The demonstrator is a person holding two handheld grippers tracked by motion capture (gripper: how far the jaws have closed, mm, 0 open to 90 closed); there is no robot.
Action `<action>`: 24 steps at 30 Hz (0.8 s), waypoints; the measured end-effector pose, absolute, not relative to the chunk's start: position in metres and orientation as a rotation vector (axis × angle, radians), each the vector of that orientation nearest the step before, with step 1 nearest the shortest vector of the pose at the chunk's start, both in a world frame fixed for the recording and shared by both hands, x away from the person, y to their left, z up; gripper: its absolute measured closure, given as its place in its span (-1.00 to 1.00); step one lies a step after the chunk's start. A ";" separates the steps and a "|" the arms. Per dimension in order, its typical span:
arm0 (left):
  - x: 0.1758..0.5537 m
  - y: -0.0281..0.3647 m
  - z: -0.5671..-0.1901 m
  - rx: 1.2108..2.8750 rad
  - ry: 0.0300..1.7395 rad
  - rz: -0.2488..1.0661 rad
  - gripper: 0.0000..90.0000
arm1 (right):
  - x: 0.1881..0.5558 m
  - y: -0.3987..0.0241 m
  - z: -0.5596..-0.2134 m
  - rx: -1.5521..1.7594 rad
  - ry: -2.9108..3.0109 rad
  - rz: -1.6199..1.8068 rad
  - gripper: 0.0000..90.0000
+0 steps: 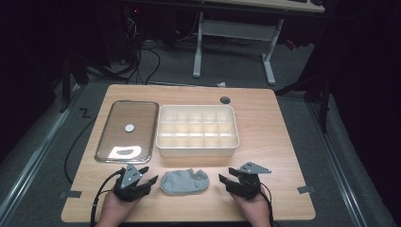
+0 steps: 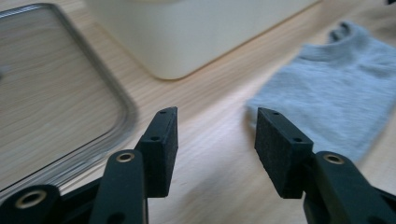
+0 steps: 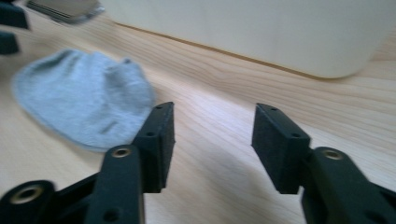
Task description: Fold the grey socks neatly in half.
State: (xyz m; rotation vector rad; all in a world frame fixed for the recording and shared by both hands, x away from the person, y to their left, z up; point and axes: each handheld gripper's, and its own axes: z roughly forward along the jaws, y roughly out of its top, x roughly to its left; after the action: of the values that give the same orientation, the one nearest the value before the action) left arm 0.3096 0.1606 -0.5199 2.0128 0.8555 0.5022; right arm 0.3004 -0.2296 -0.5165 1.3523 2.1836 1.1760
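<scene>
near the front edge of the wooden table (image 1: 279, 142), between the two handheld tools, a small grey sock (image 1: 185, 181) is lying flat and a little rumpled. the left gripper (image 1: 144, 177) is sitting just to one side of it and the right gripper (image 1: 227, 176) just to the other, both resting low over the wood, both with jaws spread wide and nothing between them. in the left gripper view the pads (image 2: 161, 149) are pointing at bare table, with the sock (image 2: 336, 102) lying off to one side and its cuff end bunched up at the far corner. in the right gripper view the sock (image 3: 84, 100) is sitting beside the near jaw, apart from it.

to my eye the sock is going to handle as light, limp cloth: no stiffness, so it is likely to droop and fold wherever it is lifted, and it is not fragile or slippery against those dark pads. a pinch on one edge looks the sensible hold, at the cuff or at the rounded toe, where the fabric is doubled and a jaw can slip under. taking both ends would keep it spread.

behind it a cream divided organiser box (image 1: 197, 130) is standing open, and its clear lid (image 1: 126, 130) is lying flat beside it.
</scene>
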 end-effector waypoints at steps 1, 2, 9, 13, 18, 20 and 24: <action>0.311 0.163 -0.520 2.007 0.872 0.503 0.10 | 0.300 -0.230 -0.516 1.352 2.184 1.176 0.05; 0.312 0.164 -0.520 2.008 0.891 0.496 0.08 | 0.300 -0.229 -0.516 1.333 2.171 1.160 0.05; 0.321 0.167 -0.521 2.000 0.933 0.463 0.03 | 0.291 -0.228 -0.519 1.306 2.132 1.104 0.08; 0.321 0.167 -0.521 1.990 0.937 0.450 0.00 | 0.288 -0.233 -0.517 1.324 2.107 1.140 0.13; 0.322 0.166 -0.522 1.981 0.944 0.409 0.06 | 0.287 -0.233 -0.518 1.327 2.102 1.154 0.15; 0.321 0.165 -0.522 1.985 0.942 0.404 0.07 | 0.285 -0.232 -0.516 1.319 2.090 1.169 0.15; 0.318 0.166 -0.522 1.986 0.936 0.403 0.09 | 0.286 -0.230 -0.514 1.317 2.089 1.169 0.17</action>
State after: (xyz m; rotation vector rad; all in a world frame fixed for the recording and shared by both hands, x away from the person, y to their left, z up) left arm 0.3183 0.1655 -0.5217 1.9862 0.9358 0.4032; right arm 0.2855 -0.2298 -0.5140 1.3171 2.0894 1.1690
